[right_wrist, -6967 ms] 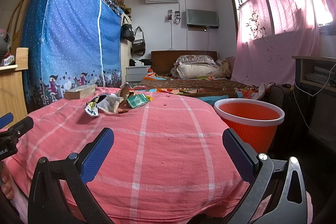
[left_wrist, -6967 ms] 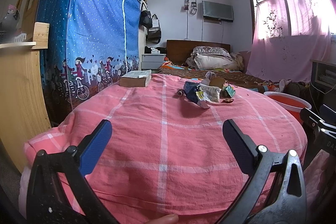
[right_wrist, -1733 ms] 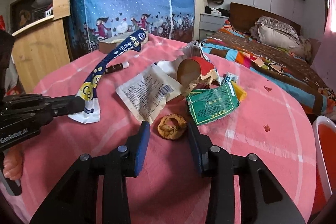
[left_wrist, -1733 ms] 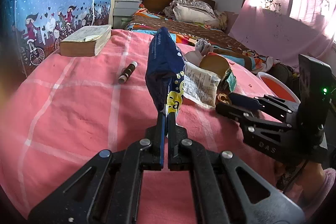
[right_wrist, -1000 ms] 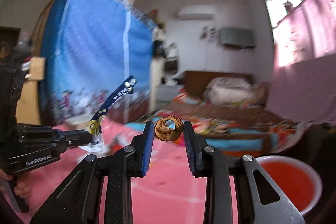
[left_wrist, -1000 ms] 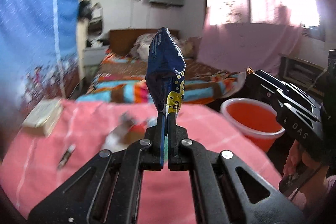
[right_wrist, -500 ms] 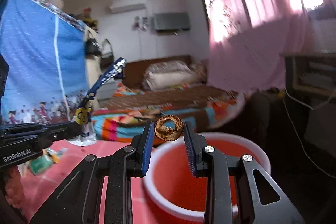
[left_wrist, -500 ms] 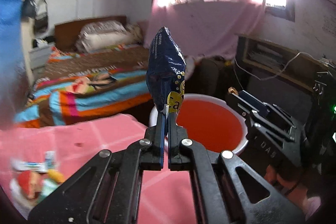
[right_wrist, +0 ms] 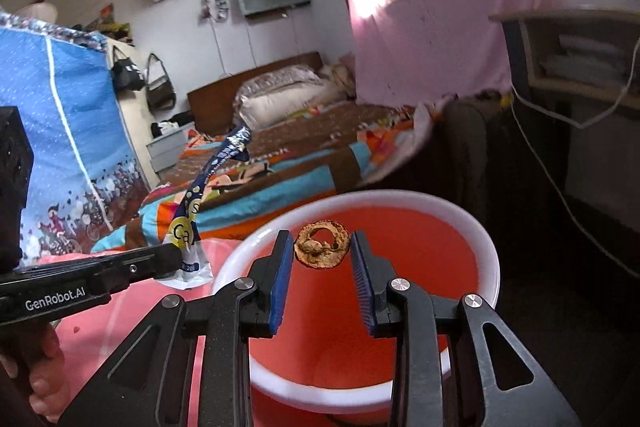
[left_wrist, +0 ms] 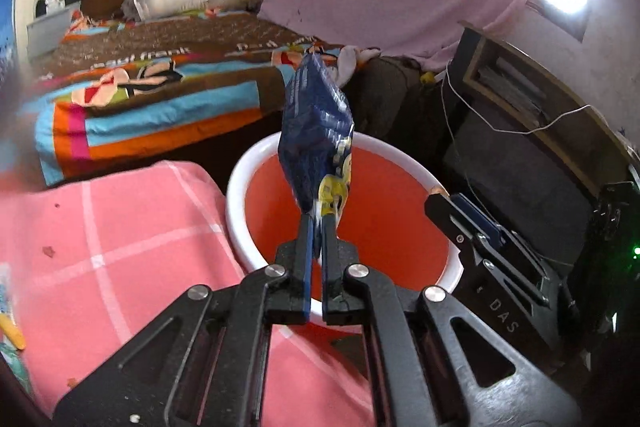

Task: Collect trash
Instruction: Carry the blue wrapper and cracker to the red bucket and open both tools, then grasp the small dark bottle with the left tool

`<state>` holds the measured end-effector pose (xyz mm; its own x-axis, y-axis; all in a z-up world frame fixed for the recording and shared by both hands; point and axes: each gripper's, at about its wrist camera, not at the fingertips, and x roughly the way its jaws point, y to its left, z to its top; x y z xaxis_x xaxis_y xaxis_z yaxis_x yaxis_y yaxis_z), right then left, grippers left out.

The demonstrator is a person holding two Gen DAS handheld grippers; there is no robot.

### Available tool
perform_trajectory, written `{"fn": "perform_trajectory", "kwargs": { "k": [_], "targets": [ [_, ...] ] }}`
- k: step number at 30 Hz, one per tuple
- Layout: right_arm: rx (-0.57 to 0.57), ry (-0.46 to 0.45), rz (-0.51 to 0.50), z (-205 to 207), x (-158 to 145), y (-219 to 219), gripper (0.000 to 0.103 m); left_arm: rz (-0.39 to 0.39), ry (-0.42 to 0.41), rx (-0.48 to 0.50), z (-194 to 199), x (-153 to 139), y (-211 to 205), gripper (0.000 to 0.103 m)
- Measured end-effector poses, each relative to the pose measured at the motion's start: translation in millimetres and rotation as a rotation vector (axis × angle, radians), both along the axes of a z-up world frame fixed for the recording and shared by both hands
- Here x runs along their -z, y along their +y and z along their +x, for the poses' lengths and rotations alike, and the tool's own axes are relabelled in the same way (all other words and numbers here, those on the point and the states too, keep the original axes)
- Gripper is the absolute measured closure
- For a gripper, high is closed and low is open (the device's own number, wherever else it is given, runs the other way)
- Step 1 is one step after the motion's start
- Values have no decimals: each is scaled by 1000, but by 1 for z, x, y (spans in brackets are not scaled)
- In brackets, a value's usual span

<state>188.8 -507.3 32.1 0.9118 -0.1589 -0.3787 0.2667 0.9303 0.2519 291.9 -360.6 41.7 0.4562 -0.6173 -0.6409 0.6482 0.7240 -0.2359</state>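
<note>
My left gripper is shut on a dark blue snack wrapper and holds it upright over the orange bin with a white rim. My right gripper has its jaws a little apart, and a brown ring-shaped scrap sits between the blue pads over the same bin; I cannot tell whether the pads still touch it. The right gripper shows at the bin's right rim in the left wrist view. The left gripper with the wrapper shows at the left in the right wrist view.
The pink checked tablecloth lies left of the bin, with bits of trash at its left edge. A bed with a colourful blanket is behind. A dark shelf unit with cables stands right of the bin.
Both grippers have moved closer over the bin and tilted down. The right jaws have spread slightly around the brown scrap. The left still grips the wrapper.
</note>
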Motion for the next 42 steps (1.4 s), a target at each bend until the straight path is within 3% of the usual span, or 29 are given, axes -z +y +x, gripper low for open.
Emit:
{"fn": "perform_trajectory", "kwargs": {
  "k": [4, 12, 15, 17, 18, 20, 22, 23, 28, 42],
  "targets": [
    [3, 13, 32, 1, 3, -4, 58, 7, 19, -3, 1, 4, 0, 78],
    [20, -25, 10, -5, -6, 3, 55, -41, -56, -110, -12, -6, 43, 64],
    [11, -86, -18, -11, -14, 13, 41, -71, -96, -186, -18, -11, 70, 50],
    [1, -133, -36, -15, -21, 22, 22, -97, -127, -241, -24, -16, 92, 39],
    [-8, -165, -48, -18, -24, 28, 21, -106, -148, -270, -27, -18, 102, 34],
    [-26, -204, -65, -21, -30, 38, 17, -115, -198, -335, -36, -22, 124, 10],
    [-42, -243, -79, -24, -35, 51, 5, -132, -263, -414, -47, -25, 148, 0],
    [-52, -263, -83, -25, -37, 57, 0, -139, -288, -445, -51, -26, 157, 0],
    [-104, -354, -115, -31, -47, 90, 0, -139, -391, -598, -72, -29, 209, 0],
    [-330, -462, -179, -35, -52, 193, 0, -31, -595, -776, -129, -27, 310, 0]
  ]
}}
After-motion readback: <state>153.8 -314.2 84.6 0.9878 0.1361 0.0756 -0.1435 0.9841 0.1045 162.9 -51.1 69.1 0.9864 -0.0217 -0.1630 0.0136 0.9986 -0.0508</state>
